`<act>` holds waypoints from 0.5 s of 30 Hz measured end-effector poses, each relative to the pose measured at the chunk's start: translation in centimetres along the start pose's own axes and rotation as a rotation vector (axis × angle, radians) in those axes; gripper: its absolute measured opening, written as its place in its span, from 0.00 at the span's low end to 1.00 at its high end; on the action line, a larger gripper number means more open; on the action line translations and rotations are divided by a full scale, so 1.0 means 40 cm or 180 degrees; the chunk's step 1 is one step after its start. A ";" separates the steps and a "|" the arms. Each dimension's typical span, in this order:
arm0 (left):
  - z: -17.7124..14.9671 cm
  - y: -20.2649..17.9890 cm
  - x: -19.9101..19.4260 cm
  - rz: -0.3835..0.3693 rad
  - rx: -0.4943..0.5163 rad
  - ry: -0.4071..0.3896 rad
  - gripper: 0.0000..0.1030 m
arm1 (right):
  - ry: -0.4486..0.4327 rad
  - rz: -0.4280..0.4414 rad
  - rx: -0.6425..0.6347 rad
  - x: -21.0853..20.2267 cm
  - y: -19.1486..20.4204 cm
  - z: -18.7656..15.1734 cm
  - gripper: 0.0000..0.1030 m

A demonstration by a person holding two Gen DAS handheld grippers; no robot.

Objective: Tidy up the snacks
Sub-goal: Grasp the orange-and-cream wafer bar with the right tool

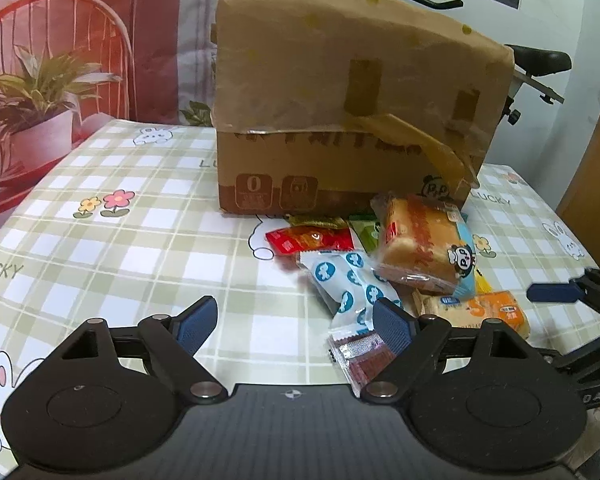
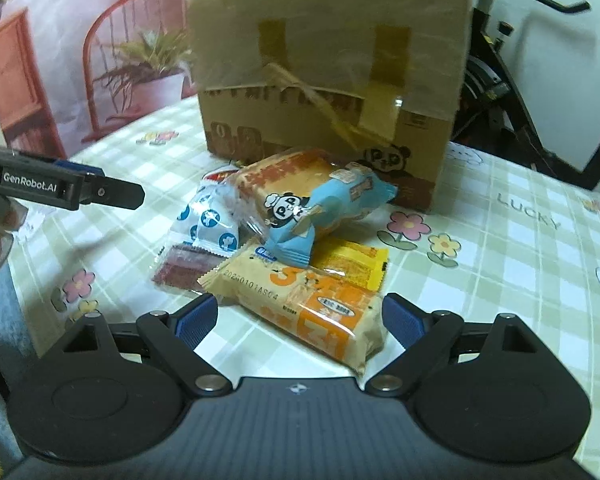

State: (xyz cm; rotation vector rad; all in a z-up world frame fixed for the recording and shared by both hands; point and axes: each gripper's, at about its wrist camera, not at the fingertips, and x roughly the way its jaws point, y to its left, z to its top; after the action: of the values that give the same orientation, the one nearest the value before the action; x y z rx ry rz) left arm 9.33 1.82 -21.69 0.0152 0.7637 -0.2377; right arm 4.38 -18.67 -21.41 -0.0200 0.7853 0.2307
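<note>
The left tongs (image 1: 296, 322) stand wide open at the bottom of the frame, over the checked tabletop (image 1: 140, 240). Right of centre, a heap of snack packets (image 1: 380, 272) lies against a taped cardboard box (image 1: 348, 100). The right tongs (image 1: 556, 292) enter at the right edge.

A home: checked cartoon tablecloth (image 1: 140, 216), exercise bike (image 1: 540, 60), printed curtain (image 1: 60, 40) behind.

The green packet (image 1: 366, 232) lies mostly hidden under the cake packet (image 1: 424, 240); its print is unreadable.
</note>
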 end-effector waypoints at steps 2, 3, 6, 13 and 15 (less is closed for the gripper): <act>-0.003 0.000 0.004 -0.0013 -0.0004 0.0019 0.81 | -0.0001 0.0004 -0.0106 0.015 0.006 0.012 0.89; -0.004 -0.001 0.006 -0.0017 -0.0003 0.0031 0.80 | 0.0000 0.0005 -0.0142 0.023 0.007 0.018 0.89; -0.011 -0.002 0.012 -0.0045 -0.0007 0.0066 0.80 | -0.0002 0.0015 -0.0180 0.045 0.008 0.035 0.89; -0.020 -0.003 0.026 -0.0076 -0.0008 0.0151 0.75 | 0.0113 0.0103 -0.0317 0.097 0.025 0.040 0.87; -0.020 -0.005 0.025 -0.0088 0.0001 0.0150 0.74 | 0.0116 0.0118 -0.0279 0.106 0.027 0.040 0.87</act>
State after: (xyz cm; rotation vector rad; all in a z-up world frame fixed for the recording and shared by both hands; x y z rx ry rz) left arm 9.44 1.51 -22.96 0.0105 0.8110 -0.2646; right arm 8.17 -16.59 -23.18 -0.0926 0.8119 0.3005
